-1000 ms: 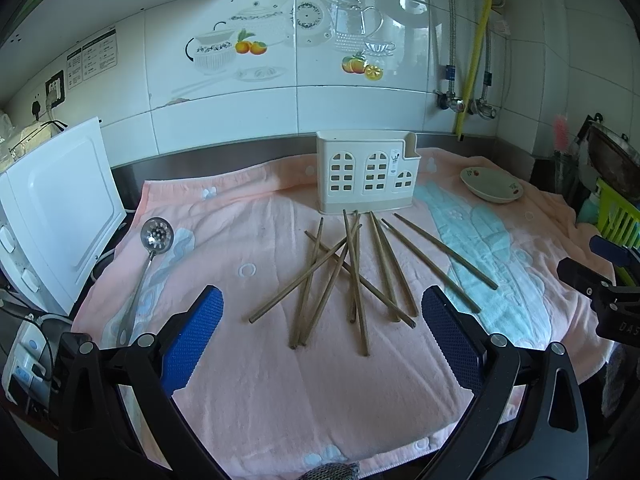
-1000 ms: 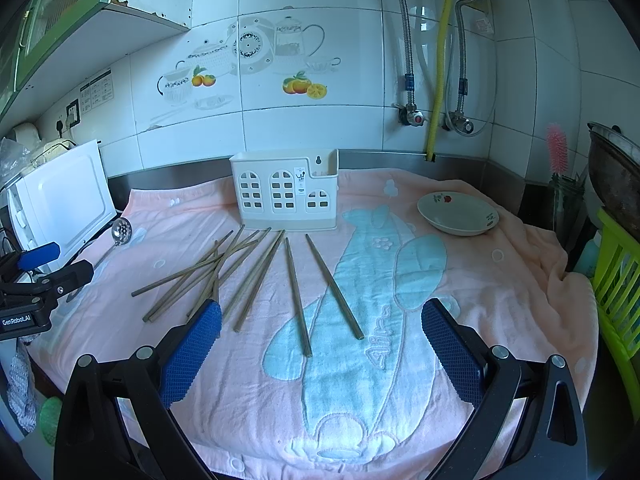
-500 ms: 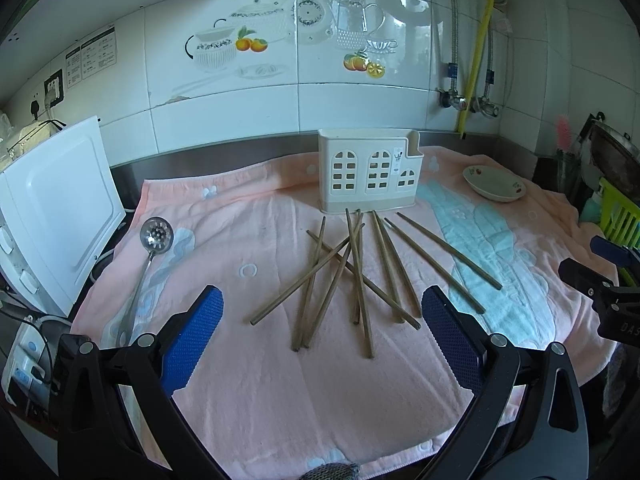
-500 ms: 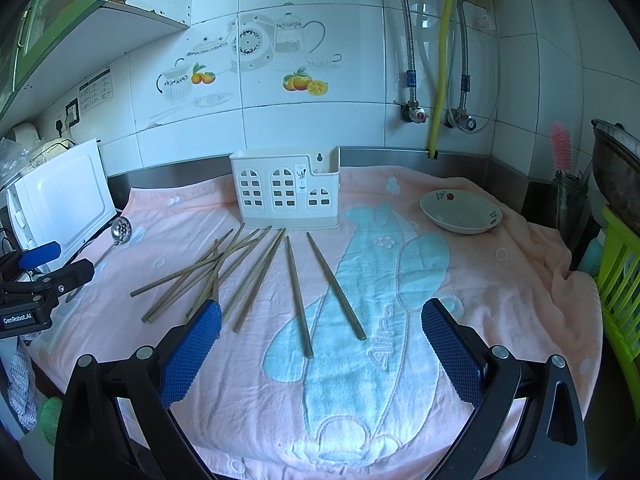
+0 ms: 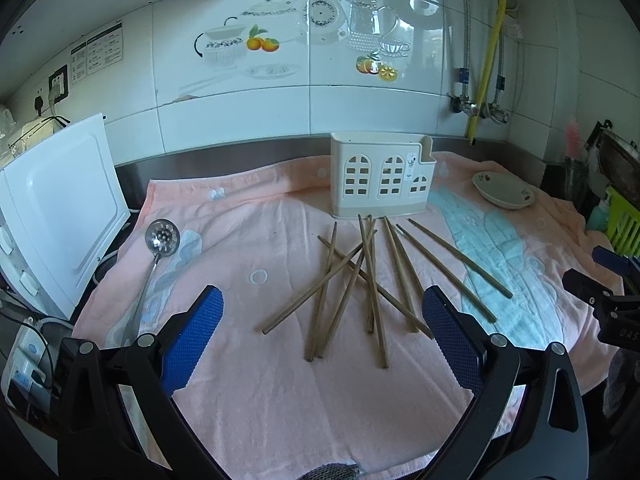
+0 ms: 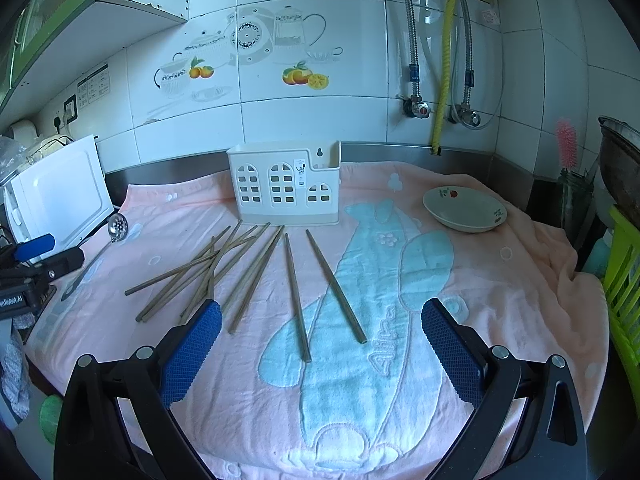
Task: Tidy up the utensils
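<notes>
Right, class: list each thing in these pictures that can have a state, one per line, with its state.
Left claw: open, holding nothing.
Right claw: open, holding nothing.
Utensil holder: upright, nothing sticking out.
Chopsticks: lying loose on the towel, several crossed.
Slotted ladle: lying flat on the towel.
Bowl: upright, looks empty.

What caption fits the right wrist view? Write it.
Open right claw hovers over chopsticks before the holder.

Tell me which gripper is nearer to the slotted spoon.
Left. The left gripper hovers just right of the slotted spoon; the right gripper is farther right, over the blue towel print.
</notes>
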Demonstrator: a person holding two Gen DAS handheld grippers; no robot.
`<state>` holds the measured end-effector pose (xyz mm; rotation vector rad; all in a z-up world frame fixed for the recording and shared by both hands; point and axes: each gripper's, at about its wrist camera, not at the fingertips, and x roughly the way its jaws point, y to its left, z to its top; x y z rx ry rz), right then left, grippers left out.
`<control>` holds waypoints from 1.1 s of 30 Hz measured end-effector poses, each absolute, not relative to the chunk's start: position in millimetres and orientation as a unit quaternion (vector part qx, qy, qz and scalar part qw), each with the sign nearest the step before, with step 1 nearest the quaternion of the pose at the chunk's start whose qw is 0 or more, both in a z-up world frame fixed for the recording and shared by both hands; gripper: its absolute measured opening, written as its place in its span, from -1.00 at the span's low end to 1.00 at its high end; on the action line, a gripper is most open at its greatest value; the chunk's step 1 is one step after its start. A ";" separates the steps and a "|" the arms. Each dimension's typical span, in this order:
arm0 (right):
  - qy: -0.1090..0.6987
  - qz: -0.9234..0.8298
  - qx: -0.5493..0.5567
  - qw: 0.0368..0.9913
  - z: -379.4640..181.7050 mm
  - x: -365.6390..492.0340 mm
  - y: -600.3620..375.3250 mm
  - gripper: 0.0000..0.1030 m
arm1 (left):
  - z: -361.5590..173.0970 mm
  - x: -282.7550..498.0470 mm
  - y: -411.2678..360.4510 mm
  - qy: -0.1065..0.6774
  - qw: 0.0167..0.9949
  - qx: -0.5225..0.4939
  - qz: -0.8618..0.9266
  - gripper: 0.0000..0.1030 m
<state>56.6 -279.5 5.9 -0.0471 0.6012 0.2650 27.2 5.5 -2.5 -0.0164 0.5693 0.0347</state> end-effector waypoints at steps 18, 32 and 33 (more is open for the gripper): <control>0.313 0.128 -0.004 0.941 -19.0 74.1 -287.5 0.87 | -42.0 40.0 16.1 0.309 0.951 -0.007 -0.027 0.22; 0.325 0.133 0.003 0.936 -30.8 85.5 -288.8 0.87 | -94.9 71.5 -35.7 0.367 0.925 -0.030 -0.099 -0.62; 0.325 0.133 0.003 0.936 -31.4 85.8 -289.1 0.87 | -96.7 74.3 -37.5 0.369 0.924 -0.029 -0.098 -0.67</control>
